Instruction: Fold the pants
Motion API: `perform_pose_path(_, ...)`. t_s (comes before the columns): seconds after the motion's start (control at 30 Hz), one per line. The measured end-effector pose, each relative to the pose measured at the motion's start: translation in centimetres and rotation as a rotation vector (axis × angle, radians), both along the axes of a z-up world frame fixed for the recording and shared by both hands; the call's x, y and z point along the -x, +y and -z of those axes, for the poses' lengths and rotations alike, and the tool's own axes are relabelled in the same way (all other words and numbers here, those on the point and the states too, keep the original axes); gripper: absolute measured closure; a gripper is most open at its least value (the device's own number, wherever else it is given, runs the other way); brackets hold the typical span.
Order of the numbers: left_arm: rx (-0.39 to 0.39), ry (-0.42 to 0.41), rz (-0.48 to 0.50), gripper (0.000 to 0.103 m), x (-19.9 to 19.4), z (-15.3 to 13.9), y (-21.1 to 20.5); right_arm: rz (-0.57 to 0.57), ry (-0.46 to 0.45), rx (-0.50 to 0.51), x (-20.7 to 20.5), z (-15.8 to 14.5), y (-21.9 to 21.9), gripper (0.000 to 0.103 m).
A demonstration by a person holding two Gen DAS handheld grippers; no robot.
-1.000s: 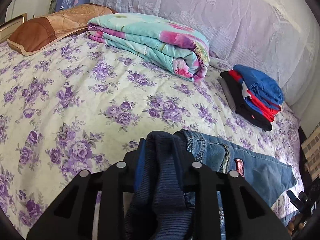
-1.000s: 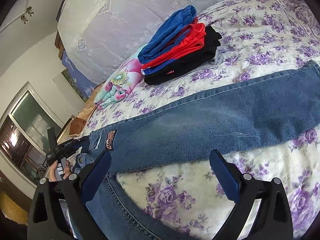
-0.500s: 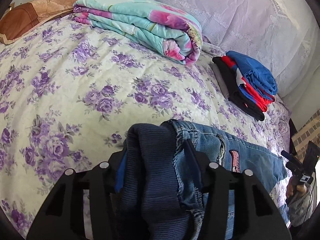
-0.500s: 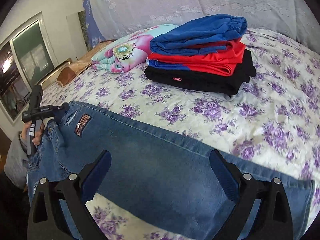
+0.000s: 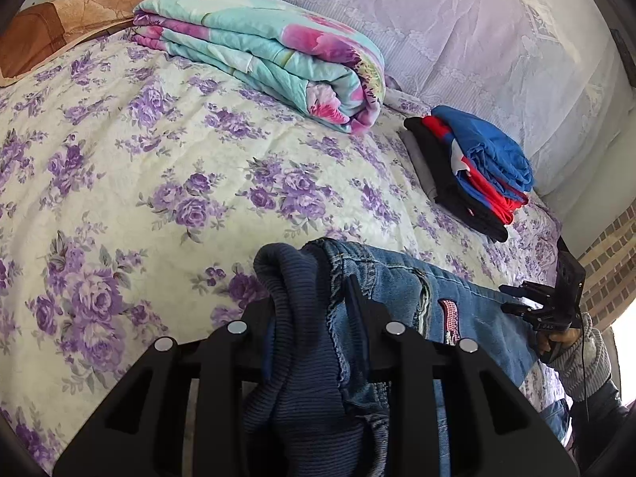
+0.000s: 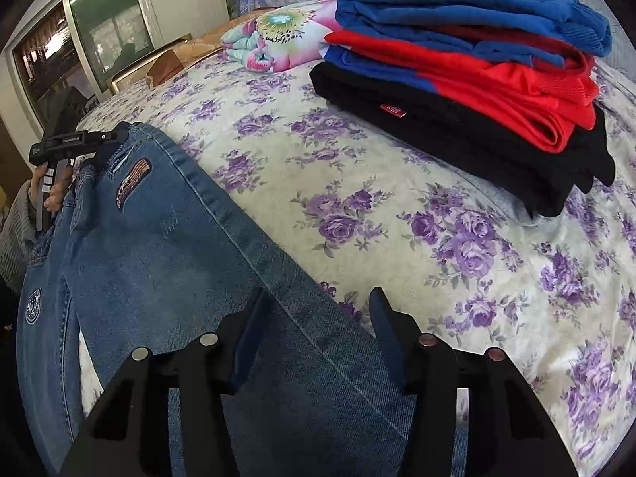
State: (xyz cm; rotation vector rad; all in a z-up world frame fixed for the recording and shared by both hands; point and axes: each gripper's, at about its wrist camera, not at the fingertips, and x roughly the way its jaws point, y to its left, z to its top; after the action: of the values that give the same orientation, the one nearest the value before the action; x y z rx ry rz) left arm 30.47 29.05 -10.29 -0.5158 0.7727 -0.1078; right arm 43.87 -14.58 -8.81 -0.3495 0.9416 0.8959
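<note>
Since the earlier frame my right tool [image 6: 316, 310] has narrowed its fingers and come low over a leg of the jeans [image 6: 167, 246], denim between them, apart from both. Ahead, a stack of folded clothes [image 6: 469, 79] sits on the floral bed [image 6: 357, 206], a rolled quilt [image 5: 270, 55] beyond. My left tool [image 5: 314, 302] clamps the ribbed waistband of the jeans at the bed's near edge.

Home bedroom: floral bedspread [image 5: 167, 151], folded quilt [image 5: 274, 55], pillow [image 5: 75, 20].
</note>
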Motion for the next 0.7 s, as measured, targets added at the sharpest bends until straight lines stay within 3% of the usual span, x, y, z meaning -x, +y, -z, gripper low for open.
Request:
perform_pose_path(0.07,0.004,0.0,0.001,0.074,0.0,0.1,0.1,0.006,0.003,0.003,0.3,0.0,0.2,0.067)
perform_pose_path(0.17,-0.003,-0.011,0.002,0.075,0.1,-0.1,-0.1,0.016,-0.066,0.084,2.0,-0.6,1.3,0.085)
perform_pose_path(0.23,-0.007,-0.025,0.003,0.076,0.3,-0.4,-0.2,0.041,-0.117,0.114,3.4,-1.3,1.6,0.091)
perform_pose_path(0.47,-0.028,-0.111,0.006,0.077,1.7,-2.0,-0.6,0.112,-0.226,0.143,8.8,-4.7,1.6,0.094)
perform_pose_path(0.7,-0.032,-0.188,0.026,0.091,4.1,-4.5,-0.9,0.137,-0.317,0.116,16.2,-8.7,1.0,0.095)
